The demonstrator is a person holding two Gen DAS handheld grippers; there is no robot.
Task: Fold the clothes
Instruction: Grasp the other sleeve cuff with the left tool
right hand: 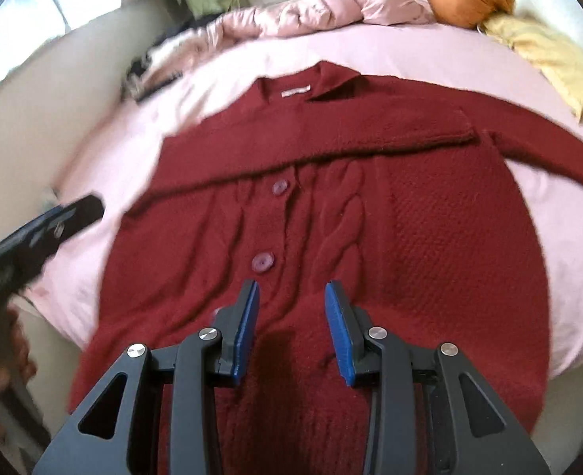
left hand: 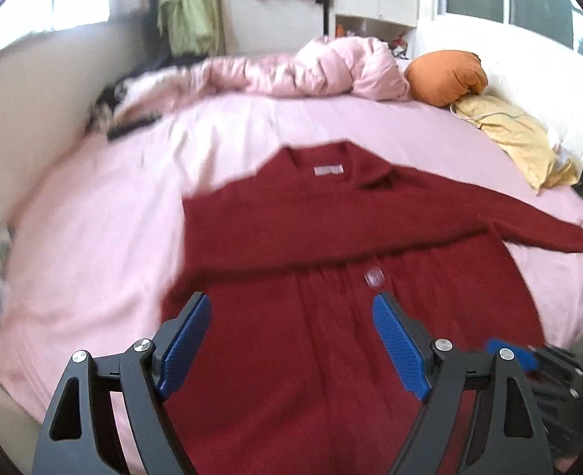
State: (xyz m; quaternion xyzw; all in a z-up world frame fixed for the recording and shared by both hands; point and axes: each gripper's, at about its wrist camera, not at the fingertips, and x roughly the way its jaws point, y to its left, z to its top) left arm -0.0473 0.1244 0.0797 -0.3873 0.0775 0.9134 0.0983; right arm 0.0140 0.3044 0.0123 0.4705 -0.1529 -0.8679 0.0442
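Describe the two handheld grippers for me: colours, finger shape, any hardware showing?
Both match: the left gripper and right gripper have matte black linkage frames with triangular cut-outs, round silver pivot bolts, and flat blue textured pads. No cables or markings show.

A pink sheet (left hand: 113, 206) is being spread over the bed. A puffy pink blanket (left hand: 331, 67) is being bunched up at the far end, just beside an orange pillow (left hand: 445, 75) and a yellow cloth (left hand: 517, 134). Green clothes (left hand: 188, 8) are being hung by the wall.
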